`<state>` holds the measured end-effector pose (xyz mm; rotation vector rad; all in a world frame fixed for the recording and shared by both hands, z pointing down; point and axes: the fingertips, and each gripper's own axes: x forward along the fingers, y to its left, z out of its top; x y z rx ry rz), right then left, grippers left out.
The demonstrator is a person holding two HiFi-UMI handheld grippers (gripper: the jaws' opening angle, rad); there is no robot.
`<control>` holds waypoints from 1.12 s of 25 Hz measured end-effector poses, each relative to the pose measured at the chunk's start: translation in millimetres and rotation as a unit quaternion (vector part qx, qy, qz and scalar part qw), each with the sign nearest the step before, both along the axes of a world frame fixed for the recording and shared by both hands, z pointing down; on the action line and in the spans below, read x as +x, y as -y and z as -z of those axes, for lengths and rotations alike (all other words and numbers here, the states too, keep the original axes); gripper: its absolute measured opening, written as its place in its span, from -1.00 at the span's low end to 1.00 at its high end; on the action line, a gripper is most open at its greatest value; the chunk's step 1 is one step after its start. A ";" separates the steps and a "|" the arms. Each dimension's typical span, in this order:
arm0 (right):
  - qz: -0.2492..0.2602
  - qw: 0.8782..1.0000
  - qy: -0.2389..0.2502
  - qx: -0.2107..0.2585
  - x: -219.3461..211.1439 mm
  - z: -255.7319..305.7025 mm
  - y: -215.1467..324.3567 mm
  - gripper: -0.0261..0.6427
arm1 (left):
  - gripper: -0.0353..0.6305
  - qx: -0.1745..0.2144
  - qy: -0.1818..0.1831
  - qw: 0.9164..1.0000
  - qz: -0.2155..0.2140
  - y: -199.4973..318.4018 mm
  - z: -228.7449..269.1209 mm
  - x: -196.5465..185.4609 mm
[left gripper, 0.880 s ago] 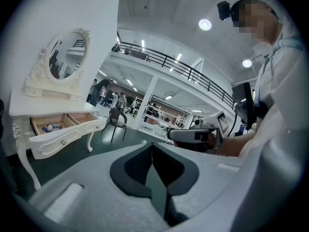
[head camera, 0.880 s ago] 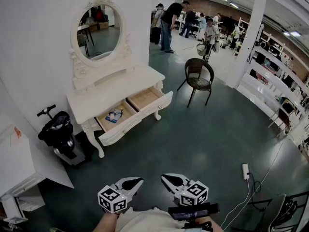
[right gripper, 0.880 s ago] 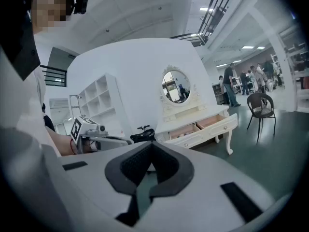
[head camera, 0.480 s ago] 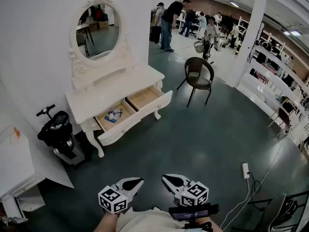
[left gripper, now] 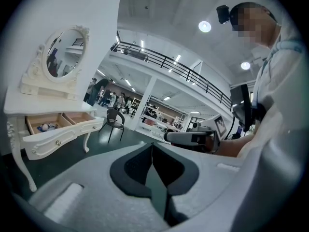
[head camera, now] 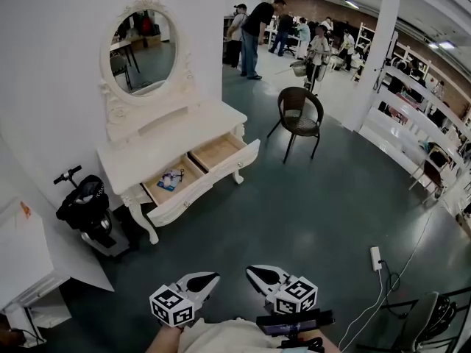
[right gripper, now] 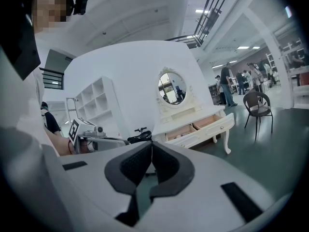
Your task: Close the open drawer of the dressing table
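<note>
Dressing table (head camera: 173, 147) stood against the wall (head camera: 59, 65) w/ both drawers (head camera: 219, 151) pulled out, small items (head camera: 171, 176) in the left-hand one. We held left claw (head camera: 208, 276) & right claw (head camera: 254, 271) well apart from it, each w/ jaws together, nothing btwn.

Floor (head camera: 316, 197) w/ dressing table (head camera: 173, 144), chair (head camera: 299, 118)

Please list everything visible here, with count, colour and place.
dressing table: one, white, against the wall
mirror: one, white frame, on the table
drawers: two, white fronts, both open
small items: few, bluish, in left drawer
chair: one, dark, right of table
scooter: one, black, left of table
power strip: one, white, floor right
people: several, dark clothes, far background
left tongs: one, white-black, bottom centre, shut
right tongs: one, white-black, beside it, shut
</note>
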<state>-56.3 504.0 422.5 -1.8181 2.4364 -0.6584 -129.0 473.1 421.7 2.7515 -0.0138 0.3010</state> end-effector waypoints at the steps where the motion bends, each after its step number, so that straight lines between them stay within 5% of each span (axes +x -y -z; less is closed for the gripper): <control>1: -0.002 1.000 0.000 -0.002 1.9 -1.4 0.9 -0.87 | -0.87 -0.001 0.002 1.000 -0.001 1.0 -1.3 2.0; 28: 0.012 1.000 -0.010 -0.012 54.6 -11.7 24.3 -0.87 | -0.87 -0.002 0.002 1.000 0.000 21.5 -11.0 59.6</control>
